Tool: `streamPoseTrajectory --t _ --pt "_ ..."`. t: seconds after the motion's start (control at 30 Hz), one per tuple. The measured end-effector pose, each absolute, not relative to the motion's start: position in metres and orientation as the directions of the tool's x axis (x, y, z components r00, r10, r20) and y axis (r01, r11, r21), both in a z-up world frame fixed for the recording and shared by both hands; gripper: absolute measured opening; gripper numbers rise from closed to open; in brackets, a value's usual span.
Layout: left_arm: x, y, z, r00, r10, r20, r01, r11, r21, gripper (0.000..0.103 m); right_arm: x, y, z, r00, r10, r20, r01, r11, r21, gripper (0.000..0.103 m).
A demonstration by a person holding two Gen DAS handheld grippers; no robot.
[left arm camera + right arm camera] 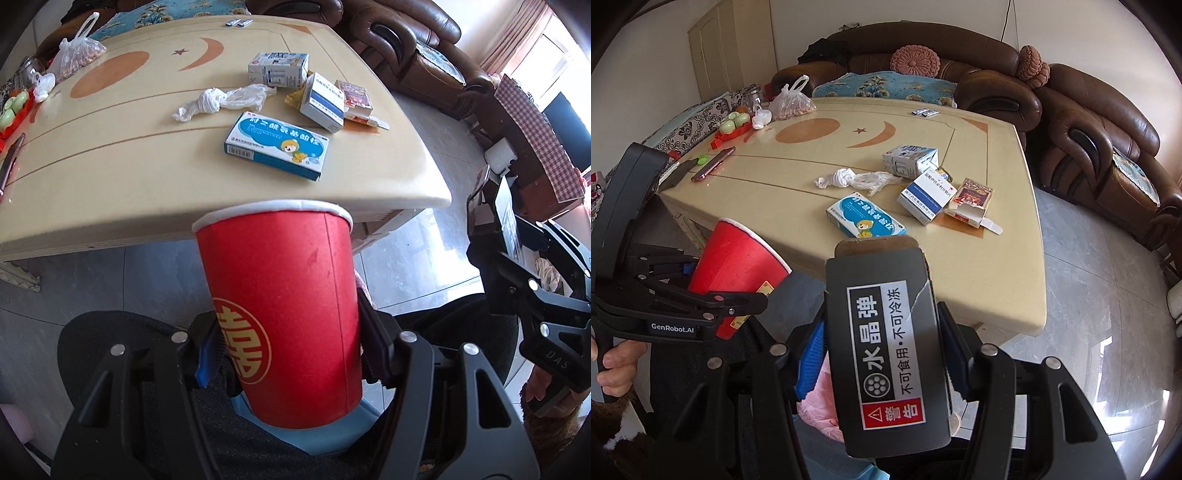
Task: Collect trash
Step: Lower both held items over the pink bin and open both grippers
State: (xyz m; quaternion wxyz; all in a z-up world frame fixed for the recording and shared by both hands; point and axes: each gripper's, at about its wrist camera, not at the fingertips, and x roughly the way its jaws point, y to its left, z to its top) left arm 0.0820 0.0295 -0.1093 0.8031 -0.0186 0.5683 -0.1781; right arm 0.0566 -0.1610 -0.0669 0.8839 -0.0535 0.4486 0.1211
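My left gripper is shut on a red paper cup with a gold emblem, held off the near edge of the cream table; the same cup and left gripper show at the left of the right wrist view. My right gripper is shut on a black box with a white warning label. On the table lie a blue medicine box, a knotted white plastic bag, white cartons and an opened small box.
A bag of nuts, a red tray with green items and a phone sit at the table's far left. Brown leather sofas ring the table. Grey tiled floor lies to the right. Pink plastic and something blue lie below the grippers.
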Motion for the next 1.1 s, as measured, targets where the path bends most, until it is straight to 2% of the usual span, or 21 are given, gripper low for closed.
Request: streamPoseTrajectory --t 0.4,0.7,1.1 --pt "0.076 0.005 -0.176 0.249 -0.295 -0.922 0.298 0.930 -0.217 0.062 0.056 -0.159 -0.158 0.462 0.142 -0.875 -0.196 0.979 0.056 0.054" --pt "0.083 -0.011 -0.243 0.115 -0.263 -0.958 0.323 0.922 -0.215 0.062 0.074 -0.170 -0.232 0.356 0.129 -0.926 -0.130 0.988 0.088 0.054" --pt "0.102 -0.033 -0.312 0.008 -0.152 -0.988 0.336 0.931 -0.140 0.062 0.092 -0.177 -0.308 0.239 0.092 -0.967 -0.082 0.994 0.074 0.054"
